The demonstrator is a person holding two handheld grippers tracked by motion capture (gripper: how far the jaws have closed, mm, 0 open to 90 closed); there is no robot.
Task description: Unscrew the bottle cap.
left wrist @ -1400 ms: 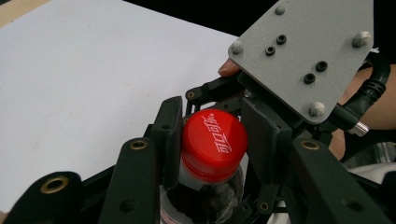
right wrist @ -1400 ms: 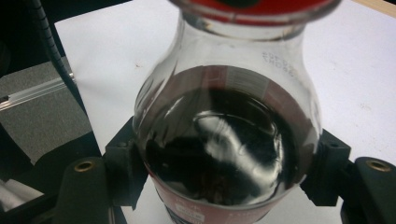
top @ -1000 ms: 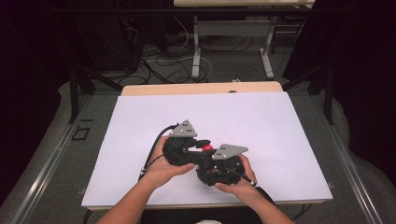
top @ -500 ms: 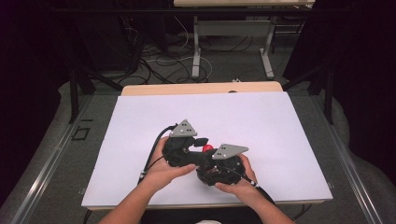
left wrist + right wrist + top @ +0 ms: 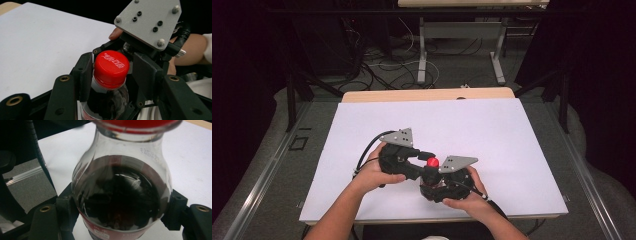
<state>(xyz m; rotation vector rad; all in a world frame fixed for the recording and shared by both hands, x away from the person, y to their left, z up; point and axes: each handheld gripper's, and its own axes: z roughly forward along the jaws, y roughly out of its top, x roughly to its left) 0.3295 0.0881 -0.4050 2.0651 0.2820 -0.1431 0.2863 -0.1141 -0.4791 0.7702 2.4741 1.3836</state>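
Red cap (image 5: 111, 68) tops the cola bottle (image 5: 120, 195) I hold near the front edge of the white table (image 5: 512, 130), about midway along it. My right gripper (image 5: 443, 184) is clamped on the bottle's body. My left gripper (image 5: 112, 75) straddles the cap, its jaws just closing in; the left pad touches it, the right pad stands just off it.

One bottle (image 5: 120, 202), one red cap (image 5: 111, 68), two grippers, one table (image 5: 492, 125)

Both grippers, left (image 5: 419, 159) and right (image 5: 432, 181), meet at a red-capped bottle (image 5: 432, 162) above the white table (image 5: 512, 145).
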